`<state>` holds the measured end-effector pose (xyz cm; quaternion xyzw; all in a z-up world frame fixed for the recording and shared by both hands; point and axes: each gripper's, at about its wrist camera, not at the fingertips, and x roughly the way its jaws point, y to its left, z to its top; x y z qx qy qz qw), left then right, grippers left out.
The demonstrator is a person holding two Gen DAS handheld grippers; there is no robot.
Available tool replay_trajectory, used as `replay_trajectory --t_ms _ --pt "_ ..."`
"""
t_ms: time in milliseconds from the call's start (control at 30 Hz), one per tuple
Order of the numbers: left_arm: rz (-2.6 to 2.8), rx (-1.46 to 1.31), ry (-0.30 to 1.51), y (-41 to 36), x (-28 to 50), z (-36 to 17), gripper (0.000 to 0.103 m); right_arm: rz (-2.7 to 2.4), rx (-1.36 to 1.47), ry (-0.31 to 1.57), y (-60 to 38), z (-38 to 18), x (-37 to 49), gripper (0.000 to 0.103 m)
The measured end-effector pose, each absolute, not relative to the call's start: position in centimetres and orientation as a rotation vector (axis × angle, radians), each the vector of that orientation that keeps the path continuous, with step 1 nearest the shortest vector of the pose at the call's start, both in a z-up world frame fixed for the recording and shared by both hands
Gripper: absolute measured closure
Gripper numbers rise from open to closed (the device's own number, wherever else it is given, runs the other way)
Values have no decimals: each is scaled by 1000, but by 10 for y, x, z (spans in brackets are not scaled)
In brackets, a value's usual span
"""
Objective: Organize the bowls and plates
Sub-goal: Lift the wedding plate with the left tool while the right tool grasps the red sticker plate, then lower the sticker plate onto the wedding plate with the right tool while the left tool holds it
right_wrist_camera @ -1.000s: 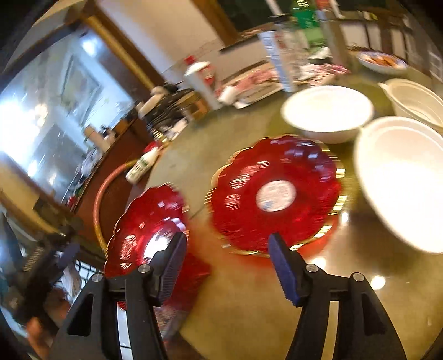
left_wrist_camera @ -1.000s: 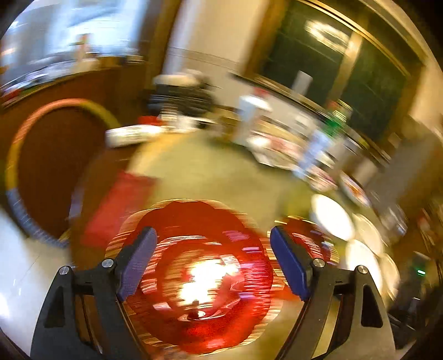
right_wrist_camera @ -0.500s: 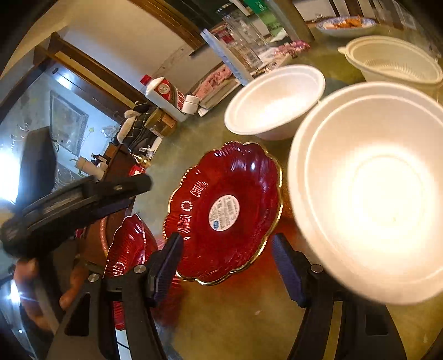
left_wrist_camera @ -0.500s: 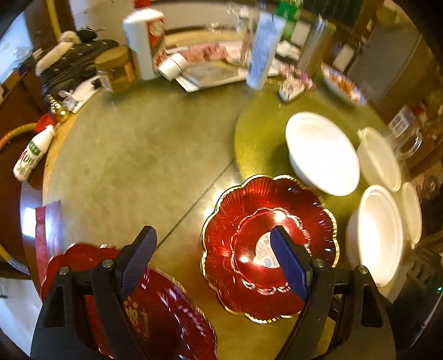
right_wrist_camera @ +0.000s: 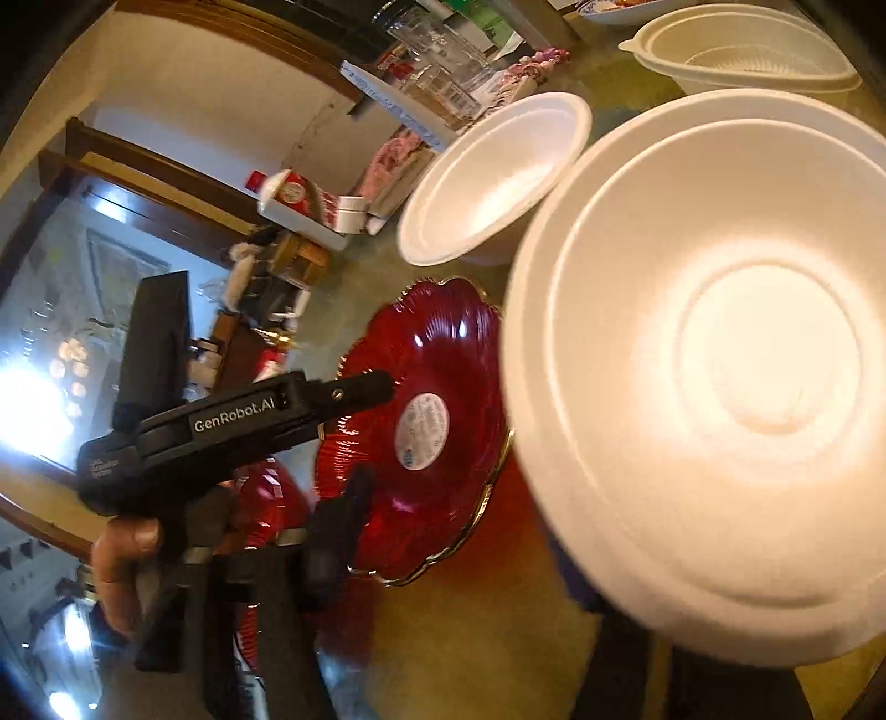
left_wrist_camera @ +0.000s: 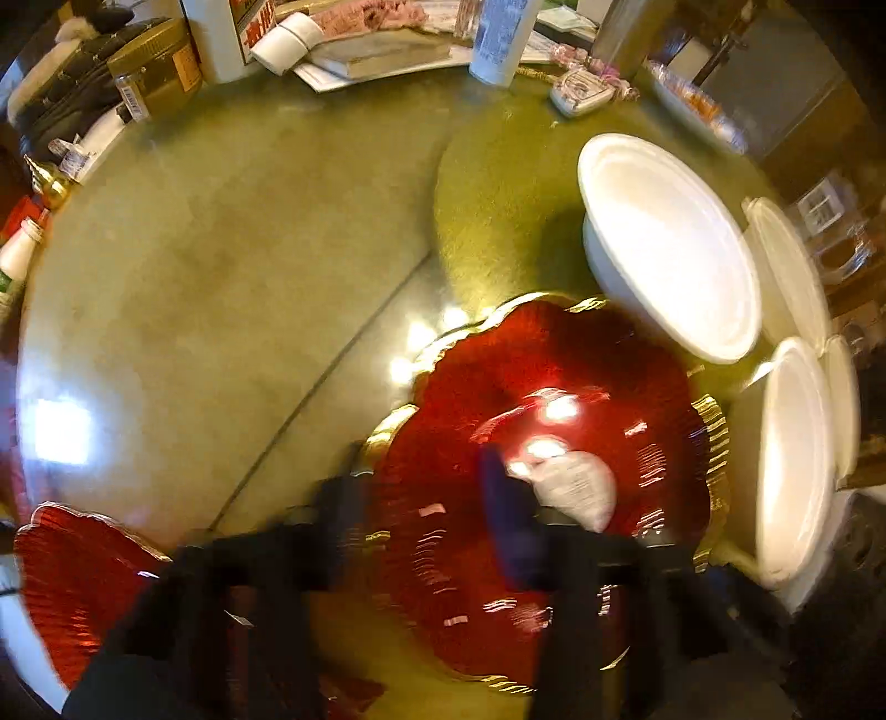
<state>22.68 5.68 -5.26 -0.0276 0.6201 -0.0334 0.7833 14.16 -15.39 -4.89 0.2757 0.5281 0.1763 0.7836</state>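
A red scalloped plate with a gold rim (left_wrist_camera: 559, 459) lies on the round table; it also shows in the right wrist view (right_wrist_camera: 437, 410). My left gripper (left_wrist_camera: 426, 515) is blurred, its jaws narrower, straddling the plate's near-left rim; contact is unclear. It also shows from the side (right_wrist_camera: 360, 393) in the right wrist view. A second red plate (left_wrist_camera: 72, 576) lies at the table's near-left edge. My right gripper (right_wrist_camera: 465, 543) is right at a large white foam bowl (right_wrist_camera: 720, 387), which hides its right finger. White bowls (left_wrist_camera: 670, 243) stand behind.
More white bowls (left_wrist_camera: 792, 454) stand at the right. A cream bowl with a strainer insert (right_wrist_camera: 742, 50) stands far right. Bottles, a gold tin (left_wrist_camera: 155, 72), papers and a book (left_wrist_camera: 382, 44) crowd the table's far side.
My left gripper moved right and down onto the near red plate and its jaws narrowed. My right gripper moved in close to the large white bowl, which now fills the right side.
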Motion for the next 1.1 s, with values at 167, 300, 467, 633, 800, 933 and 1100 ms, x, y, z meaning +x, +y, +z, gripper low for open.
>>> replay_trajectory --t_ms 167,300,467,633,800,933,1100 --pt "-65 -78 1314 55 213 -43 80 323 535 1119 -156 -49 141 92" --pt "-50 -98 1267 57 195 -31 83 326 530 1112 -156 -48 141 93" --pt "-34 -139 1197 68 164 -10 83 382 525 1083 -153 -39 136 93" --pt "-53 -301 1102 92 129 8 90 455 542 1065 -148 -25 131 93" --pt "-76 -453 1029 120 99 15 97 513 537 1079 -139 -13 123 93" --pt "-89 -508 985 132 84 18 98 518 475 1052 -124 7 112 93" --pt "-106 -572 945 150 60 22 98 528 423 1033 -110 27 102 93"
